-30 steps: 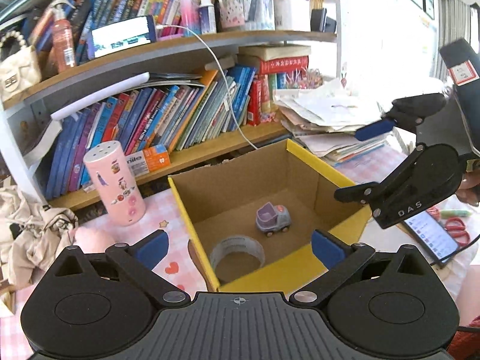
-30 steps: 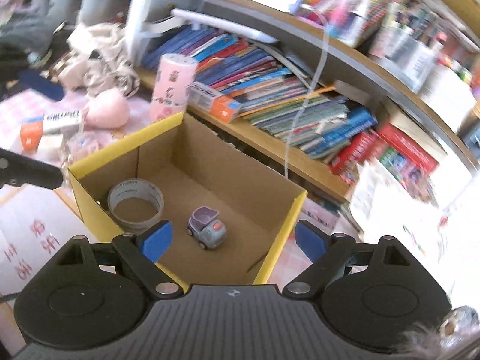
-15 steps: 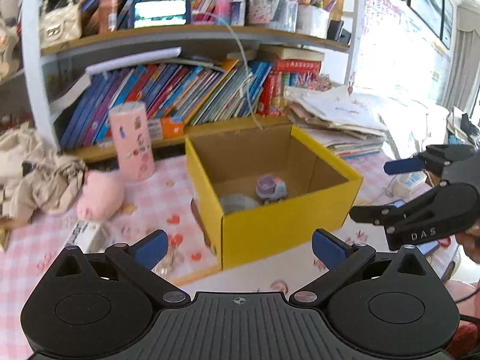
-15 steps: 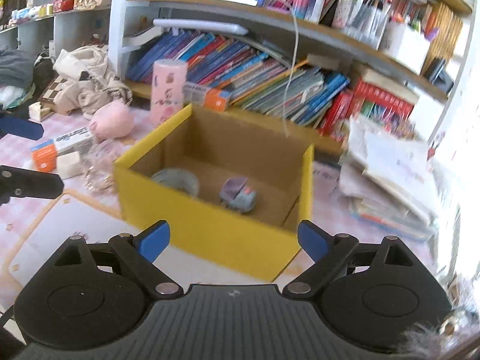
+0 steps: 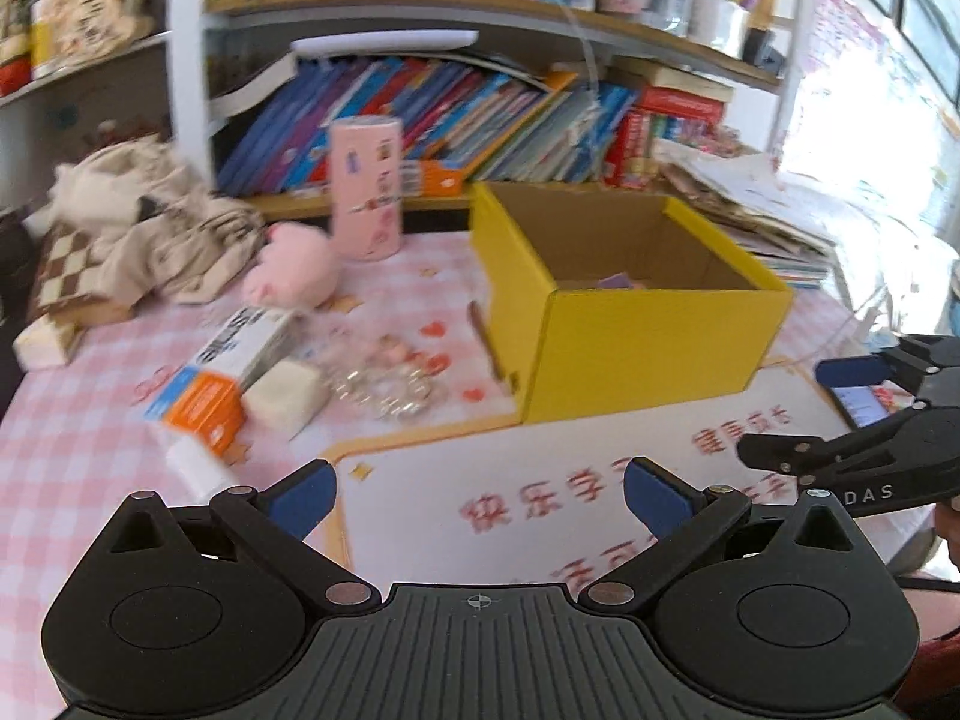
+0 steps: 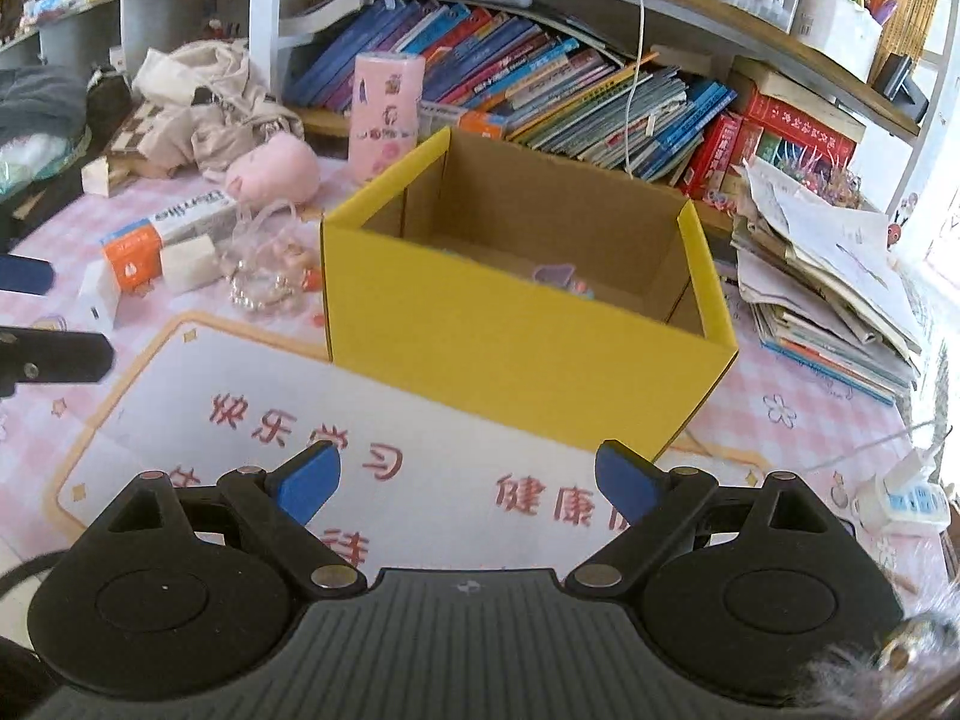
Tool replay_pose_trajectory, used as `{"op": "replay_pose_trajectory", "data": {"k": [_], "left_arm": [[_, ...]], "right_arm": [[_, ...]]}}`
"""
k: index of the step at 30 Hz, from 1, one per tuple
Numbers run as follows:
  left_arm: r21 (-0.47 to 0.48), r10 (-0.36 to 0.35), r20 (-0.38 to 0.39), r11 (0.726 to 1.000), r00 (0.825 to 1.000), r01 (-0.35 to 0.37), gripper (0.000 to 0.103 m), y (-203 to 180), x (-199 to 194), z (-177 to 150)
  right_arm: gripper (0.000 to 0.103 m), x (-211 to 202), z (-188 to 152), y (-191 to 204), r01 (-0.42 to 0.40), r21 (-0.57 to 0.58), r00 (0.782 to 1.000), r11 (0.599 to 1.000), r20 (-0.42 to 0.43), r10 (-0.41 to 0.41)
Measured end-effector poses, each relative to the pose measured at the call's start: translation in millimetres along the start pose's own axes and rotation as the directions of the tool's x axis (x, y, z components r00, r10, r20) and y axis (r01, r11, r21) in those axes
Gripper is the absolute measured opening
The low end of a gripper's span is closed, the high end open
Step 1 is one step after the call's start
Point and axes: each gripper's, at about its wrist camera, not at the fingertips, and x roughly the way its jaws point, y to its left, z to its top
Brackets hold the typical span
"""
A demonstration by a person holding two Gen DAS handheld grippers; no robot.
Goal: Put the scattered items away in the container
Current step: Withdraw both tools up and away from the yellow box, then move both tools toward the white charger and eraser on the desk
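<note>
A yellow cardboard box stands on the table, and the top of a purple toy car shows inside it. Left of the box lie an orange-and-white carton, a white block, a clear bead tangle, a small white charger and a pink plush. My left gripper is open and empty, back from the box. My right gripper is open and empty in front of the box; it also shows in the left wrist view.
A white mat with red characters lies in front of the box. A pink cylinder stands behind. Bookshelves line the back, a paper stack sits right, crumpled cloth left, and a phone lies far right.
Both grippers have pulled back and away from the box, which now looks smaller and lower. The scattered items on the left have come into view. Both stay open and empty.
</note>
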Motion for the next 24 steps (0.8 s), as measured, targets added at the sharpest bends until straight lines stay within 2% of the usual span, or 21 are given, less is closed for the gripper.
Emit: {"op": "replay_pose_trajectory", "data": {"k": [6,11,24], "left_arm": [[-0.022,0.071,0.008,0.997,0.997,-0.071,0.103,13.6,-9.8,-14.0],[-0.045,0.096,-0.017,0.994,0.995,-0.097,0.103,21.9,-13.1,-25.9],[-0.077,0.12,-0.041,0.989,0.992,-0.122,0.103,43.2,-21.4,-41.2]], "right_arm": [[0.093,10.1,-6.4,21.5,0.005,0.025,1.0,1.0,-0.013,-0.005],[0.093,9.6,-7.4,45.3,-0.03,0.047,1.0,0.998,0.0,0.03],[0.095,14.5,-8.8,102.3,-0.095,-0.117,0.995,0.989,-0.031,0.092]]}}
